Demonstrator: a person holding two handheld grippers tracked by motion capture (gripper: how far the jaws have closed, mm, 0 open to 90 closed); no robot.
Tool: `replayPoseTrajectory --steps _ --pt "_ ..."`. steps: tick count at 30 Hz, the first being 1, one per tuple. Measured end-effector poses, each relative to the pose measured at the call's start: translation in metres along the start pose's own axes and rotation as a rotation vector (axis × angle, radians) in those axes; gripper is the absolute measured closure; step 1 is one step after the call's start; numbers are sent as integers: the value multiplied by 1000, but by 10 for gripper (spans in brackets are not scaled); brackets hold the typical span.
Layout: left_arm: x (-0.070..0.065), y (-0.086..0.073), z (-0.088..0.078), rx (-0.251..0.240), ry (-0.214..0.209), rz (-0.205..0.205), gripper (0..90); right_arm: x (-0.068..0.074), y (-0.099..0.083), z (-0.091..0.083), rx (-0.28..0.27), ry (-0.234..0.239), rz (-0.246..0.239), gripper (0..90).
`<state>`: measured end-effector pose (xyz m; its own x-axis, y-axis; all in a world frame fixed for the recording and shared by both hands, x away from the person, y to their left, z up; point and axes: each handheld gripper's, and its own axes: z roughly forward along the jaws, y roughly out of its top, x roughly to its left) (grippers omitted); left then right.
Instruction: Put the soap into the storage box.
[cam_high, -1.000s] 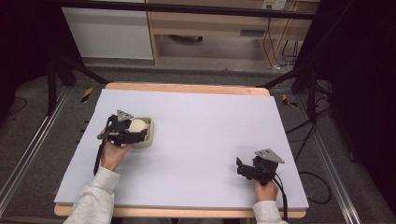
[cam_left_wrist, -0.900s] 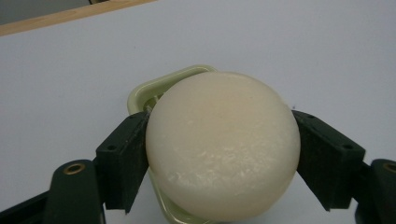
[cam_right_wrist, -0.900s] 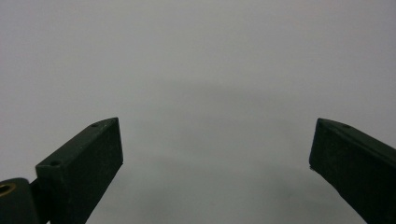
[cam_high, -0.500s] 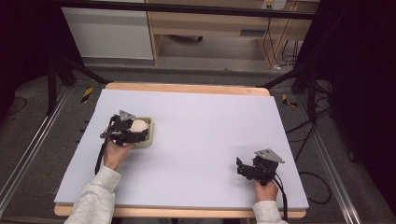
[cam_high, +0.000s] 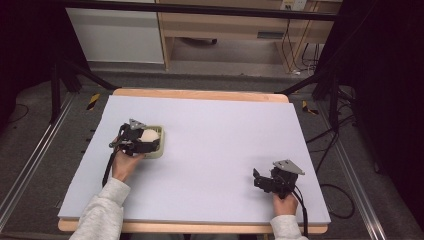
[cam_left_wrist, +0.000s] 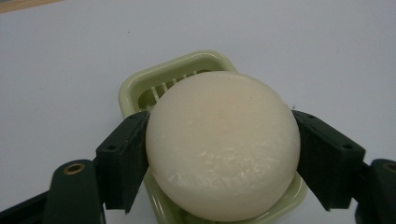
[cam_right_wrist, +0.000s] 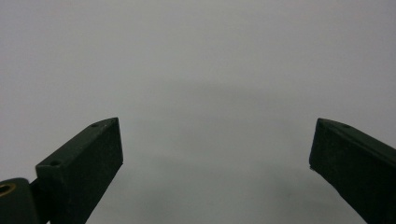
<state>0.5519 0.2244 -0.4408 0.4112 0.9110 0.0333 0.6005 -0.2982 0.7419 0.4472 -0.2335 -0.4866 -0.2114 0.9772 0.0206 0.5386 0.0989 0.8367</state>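
A round white soap bar (cam_left_wrist: 223, 144) sits between the jaws of my left gripper (cam_left_wrist: 223, 156), both black pads (cam_left_wrist: 125, 161) pressing its sides. Right under it lies a pale green slatted soap dish (cam_left_wrist: 187, 63); I cannot tell whether the soap touches it. In the high view the soap (cam_high: 149, 134), dish (cam_high: 161, 145) and left gripper (cam_high: 150, 141) are at the table's left middle. My right gripper (cam_high: 257, 179) hovers near the front right, its jaws wide apart over bare surface, and is open with nothing between them (cam_right_wrist: 215, 154).
The table top is a pale lilac-white sheet (cam_high: 225, 135) on a wooden board with edges on all sides. Black frame posts (cam_high: 55, 90) and cables (cam_high: 325, 145) stand on the floor beyond the table.
My left gripper with the soap has edged slightly to the right over the dish. The right gripper has stayed where it was.
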Motion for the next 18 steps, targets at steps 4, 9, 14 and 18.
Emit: replayPoseTrajectory --steps 4,9,14,18 --pt "-1 -1 3 9 0 3 241 0 0 0 0 -1 0 32" --pt "-3 -3 6 22 -2 13 241 0 0 0 -1 -1 -1 32" --pt "-4 -4 8 31 3 18 241 0 0 0 -4 -3 -2 32" --pt "-3 -5 9 31 4 16 240 0 0 0 -2 -2 0 32"
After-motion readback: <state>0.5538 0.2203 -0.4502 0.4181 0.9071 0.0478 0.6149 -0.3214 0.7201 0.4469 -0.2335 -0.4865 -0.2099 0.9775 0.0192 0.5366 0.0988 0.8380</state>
